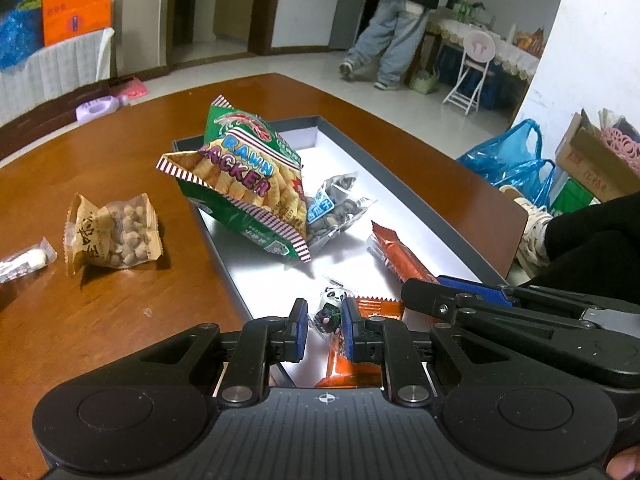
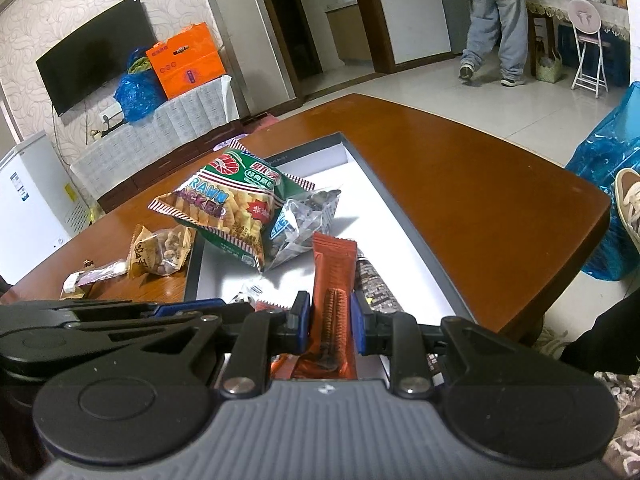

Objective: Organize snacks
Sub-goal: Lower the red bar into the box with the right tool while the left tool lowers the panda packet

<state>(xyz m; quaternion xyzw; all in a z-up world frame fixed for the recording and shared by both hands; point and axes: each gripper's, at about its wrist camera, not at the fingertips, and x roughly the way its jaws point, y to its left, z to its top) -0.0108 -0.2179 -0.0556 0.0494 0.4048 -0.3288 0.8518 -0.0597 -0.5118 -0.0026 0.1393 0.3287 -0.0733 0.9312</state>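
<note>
A shallow dark box (image 1: 404, 168) (image 2: 400, 216) with a white floor lies on the brown table (image 1: 100, 312). My left gripper (image 1: 325, 330) (image 2: 224, 305) is shut on a small panda candy packet (image 1: 331, 309) over the box's near end. My right gripper (image 2: 329, 320) (image 1: 420, 290) is shut on an orange-red bar packet (image 2: 335, 276) (image 1: 394, 250) just beside it. A green prawn cracker bag (image 1: 244, 184) (image 2: 228, 204) leans over the box's left rim against a clear seed packet (image 1: 338, 208) (image 2: 304, 220). A nut packet (image 1: 114, 232) (image 2: 160, 256) and a white candy (image 1: 26, 261) lie outside on the table.
Another orange wrapper (image 1: 354, 364) lies in the box under my left gripper, and a dark patterned bar (image 2: 374, 284) lies by the right one. The table's edge (image 2: 592, 216) is close on the right, with a blue bag (image 1: 508, 156) and a shoe (image 1: 530, 232) beyond. A person (image 2: 494, 20) stands far back.
</note>
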